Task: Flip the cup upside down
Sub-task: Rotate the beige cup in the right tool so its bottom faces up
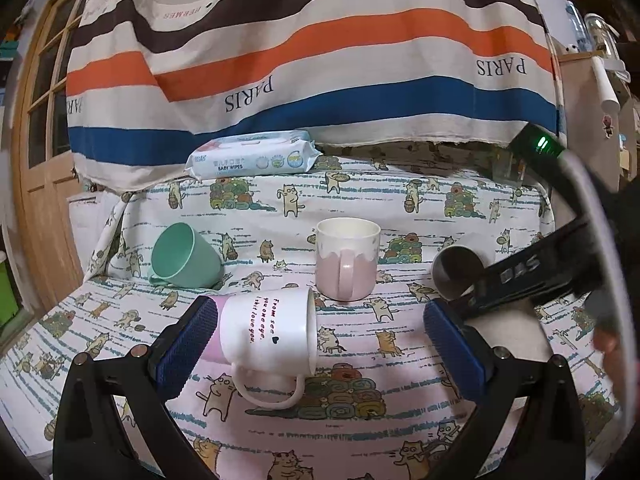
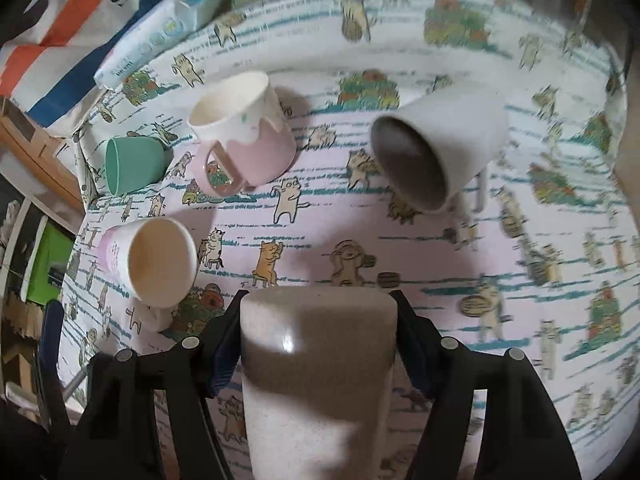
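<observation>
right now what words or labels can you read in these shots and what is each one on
"PARIS": striped cloth at the back, printed upside down, several times.
"HERMES": same cloth, small red print.
"BABY WIPES": wipes pack; its other print is too small to read.
"From see you one eye. I still love you.", roughly: white mug lying on its side.
Letters on the right gripper's body: unclear.

A striped sheet [image 1: 312, 60] printed "PARIS" hangs behind the table [image 1: 360, 200], which wears a cartoon-cat cloth. A wooden glazed door [image 1: 44, 120] stands at the left.
</observation>
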Action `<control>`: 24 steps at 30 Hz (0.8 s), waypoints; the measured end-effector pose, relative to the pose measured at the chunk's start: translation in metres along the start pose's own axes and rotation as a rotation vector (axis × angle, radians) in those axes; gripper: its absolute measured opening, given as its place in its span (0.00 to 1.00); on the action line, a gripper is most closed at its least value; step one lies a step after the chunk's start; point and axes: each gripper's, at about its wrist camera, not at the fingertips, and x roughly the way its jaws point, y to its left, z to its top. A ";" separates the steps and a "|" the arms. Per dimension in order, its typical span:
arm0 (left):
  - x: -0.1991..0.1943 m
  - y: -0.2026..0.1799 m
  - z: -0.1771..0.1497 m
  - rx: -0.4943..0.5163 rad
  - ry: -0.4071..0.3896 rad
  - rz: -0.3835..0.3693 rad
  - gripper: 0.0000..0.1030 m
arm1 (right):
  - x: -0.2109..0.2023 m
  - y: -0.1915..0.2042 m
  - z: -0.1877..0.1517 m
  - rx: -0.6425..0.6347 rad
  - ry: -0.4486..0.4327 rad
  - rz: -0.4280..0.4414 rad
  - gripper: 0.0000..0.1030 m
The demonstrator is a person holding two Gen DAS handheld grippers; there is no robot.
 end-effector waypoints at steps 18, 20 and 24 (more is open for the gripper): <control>0.001 0.002 0.000 -0.003 -0.002 0.002 1.00 | -0.050 0.000 -0.033 -0.082 -0.176 -0.085 0.67; 0.001 0.002 0.000 -0.004 -0.001 0.002 1.00 | -0.051 0.002 -0.037 -0.094 -0.185 -0.094 0.67; 0.001 0.002 0.000 -0.003 -0.001 0.002 1.00 | -0.060 0.002 -0.041 -0.104 -0.244 -0.124 0.67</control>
